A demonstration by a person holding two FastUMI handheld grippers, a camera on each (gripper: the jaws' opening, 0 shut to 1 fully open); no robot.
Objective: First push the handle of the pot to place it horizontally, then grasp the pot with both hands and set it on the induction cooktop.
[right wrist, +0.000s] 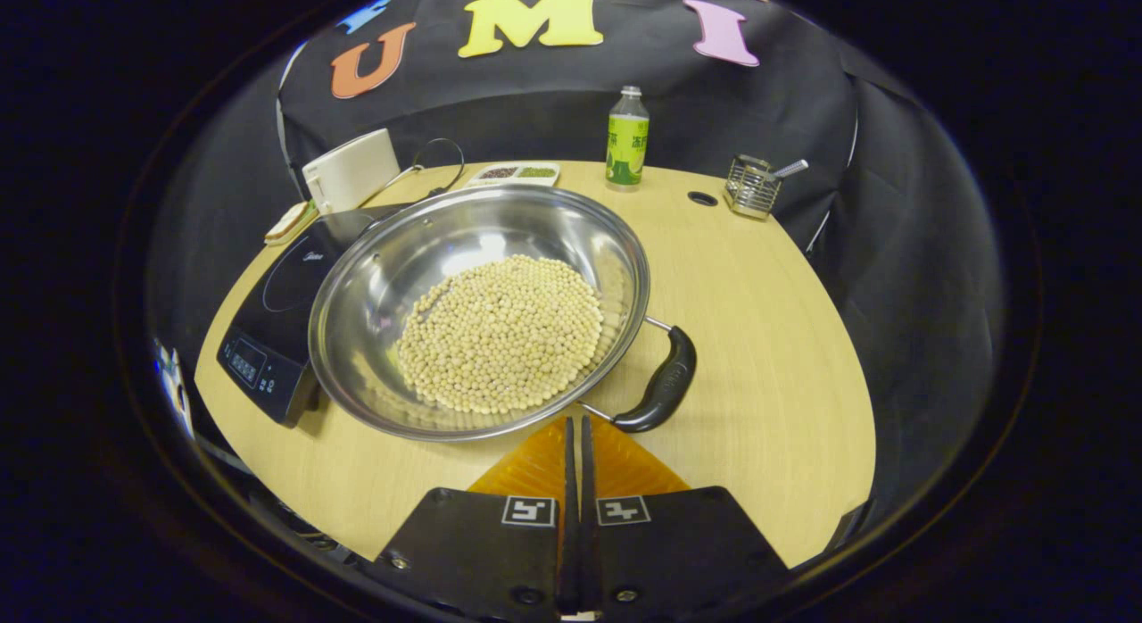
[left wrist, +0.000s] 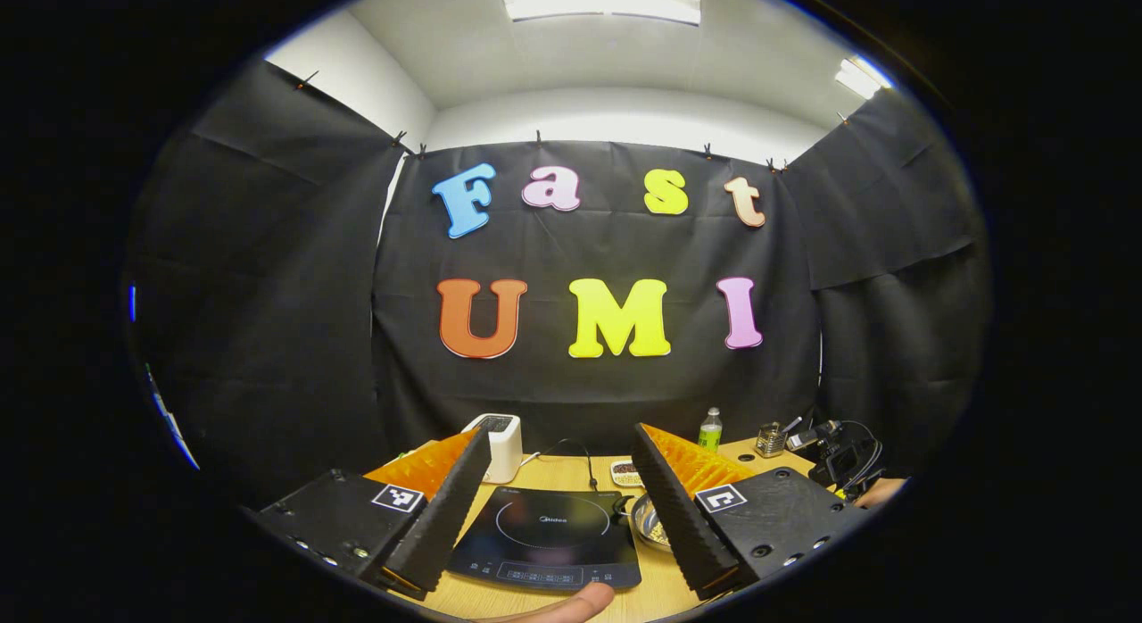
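Note:
A steel pot (right wrist: pixel 375 337) holding pale beans (right wrist: pixel 500 333) stands on the wooden table (right wrist: pixel 758 337), right beside the black induction cooktop (right wrist: pixel 272 306). Its black side handle (right wrist: pixel 665 384) sticks out at the near right. My right gripper (right wrist: pixel 575 422) is shut with nothing between its fingers, its tips just short of the pot's near rim, left of the handle. In the left gripper view my left gripper (left wrist: pixel 560 436) is open above the cooktop (left wrist: pixel 544 534), and a slice of the pot (left wrist: pixel 648 523) shows by its right finger.
At the back of the table stand a white box appliance (right wrist: pixel 351 170), a small dish tray (right wrist: pixel 515 172), a green-labelled bottle (right wrist: pixel 627 139) and a wire utensil holder (right wrist: pixel 752 186). A person's fingertip (left wrist: pixel 571 603) shows at the near edge. A cable hole (right wrist: pixel 702 198) is in the tabletop.

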